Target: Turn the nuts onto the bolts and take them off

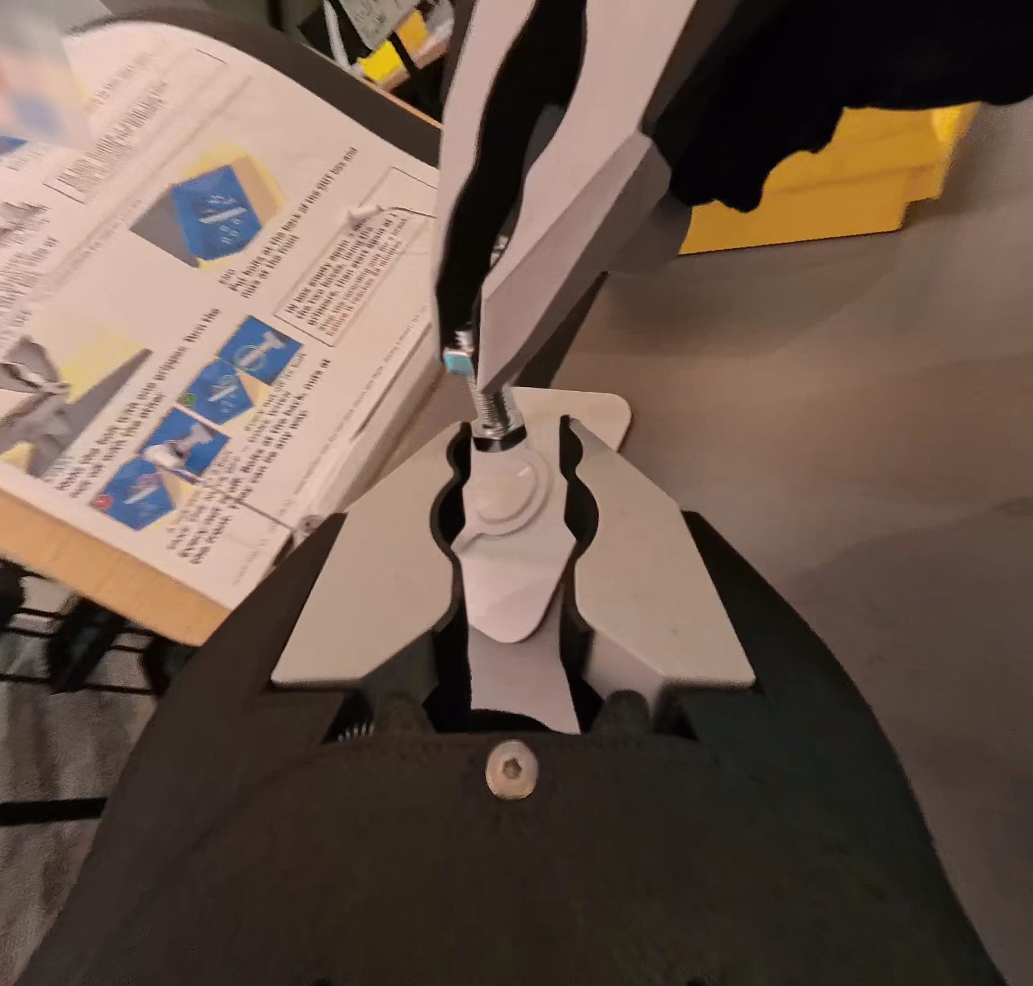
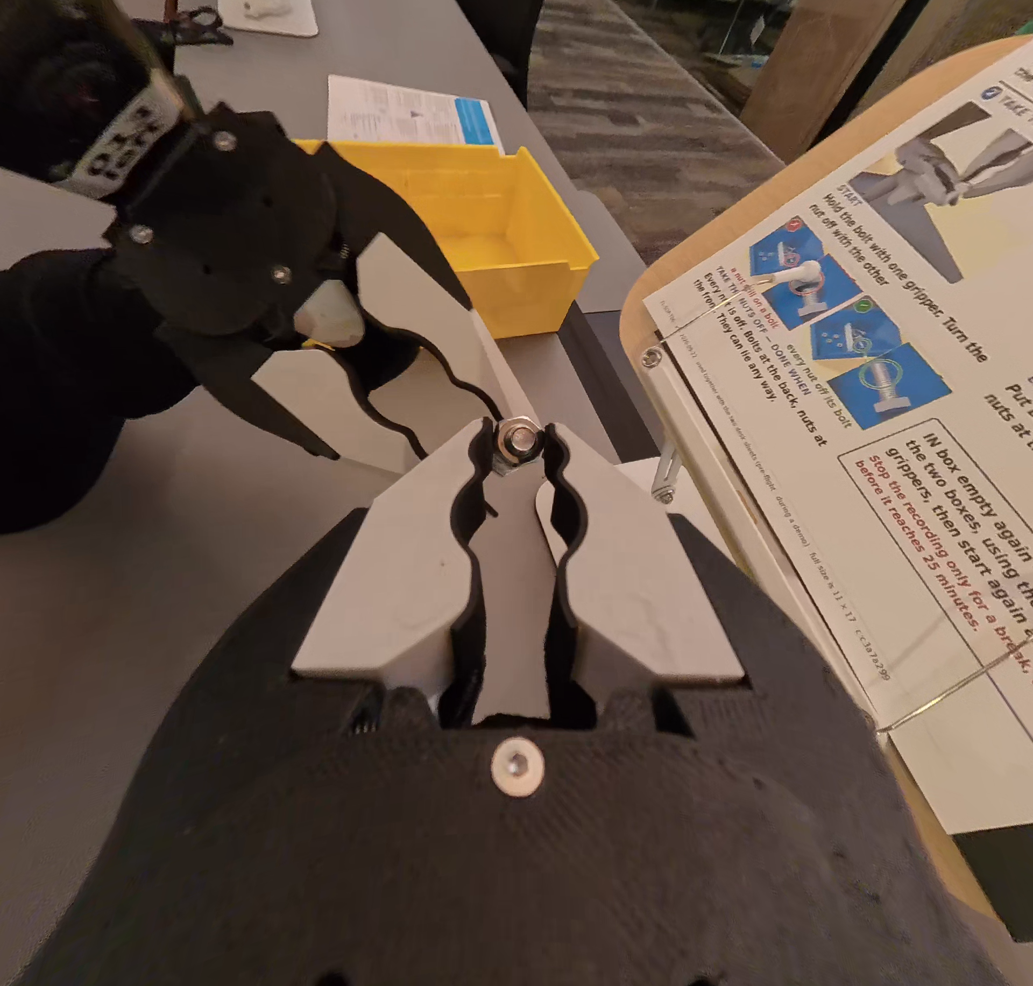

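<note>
Gripping the nut [image 2: 517, 444] between its fingertips, the right gripper [image 2: 517, 447] is facing the bolt [image 1: 492, 405] end-on. Opposite it, the left gripper [image 2: 492, 422] is clamping that bolt at the other end. Judging by the left wrist view, the nut is sitting near the thread's tip, so unthreading looks nearly finished. Yellow bin [image 2: 503, 232] is standing behind the left gripper.
</note>
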`<state>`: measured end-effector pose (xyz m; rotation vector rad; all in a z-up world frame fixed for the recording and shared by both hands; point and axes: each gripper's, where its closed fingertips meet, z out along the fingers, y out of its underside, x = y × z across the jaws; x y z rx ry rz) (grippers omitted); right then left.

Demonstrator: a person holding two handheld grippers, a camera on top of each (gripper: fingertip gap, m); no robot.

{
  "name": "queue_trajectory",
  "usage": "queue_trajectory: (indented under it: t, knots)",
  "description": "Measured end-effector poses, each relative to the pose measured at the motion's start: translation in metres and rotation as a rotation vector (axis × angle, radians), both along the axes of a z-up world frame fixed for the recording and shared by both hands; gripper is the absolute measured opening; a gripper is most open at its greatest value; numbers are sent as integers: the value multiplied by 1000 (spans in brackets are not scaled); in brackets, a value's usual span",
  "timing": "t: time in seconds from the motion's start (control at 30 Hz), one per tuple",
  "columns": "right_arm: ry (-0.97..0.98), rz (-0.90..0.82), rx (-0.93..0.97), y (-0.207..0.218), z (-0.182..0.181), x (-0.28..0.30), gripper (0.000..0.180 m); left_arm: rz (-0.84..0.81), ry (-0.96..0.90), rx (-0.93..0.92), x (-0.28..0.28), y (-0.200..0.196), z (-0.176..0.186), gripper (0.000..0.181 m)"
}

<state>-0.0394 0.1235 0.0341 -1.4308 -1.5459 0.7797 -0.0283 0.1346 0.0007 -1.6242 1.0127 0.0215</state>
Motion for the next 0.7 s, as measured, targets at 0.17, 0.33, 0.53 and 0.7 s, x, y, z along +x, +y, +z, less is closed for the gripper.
queue_trajectory:
  t: [0.17, 0.33, 0.53, 0.7]
  knots:
    - [-29, 36, 4, -9, -1, 3, 15, -73, -83, -59, 9, -4, -7, 17]
    - [-40, 50, -3, -11, -3, 5, 15, -110, -127, -76, 16, -6, -9, 15]
    - [-35, 58, -2, -11, -4, 4, 15, -137, -191, -103, 21, -7, -10, 15]
    - [-17, 69, -22, -12, -2, 4, 15, -149, -223, -99, 22, -7, -7, 16]
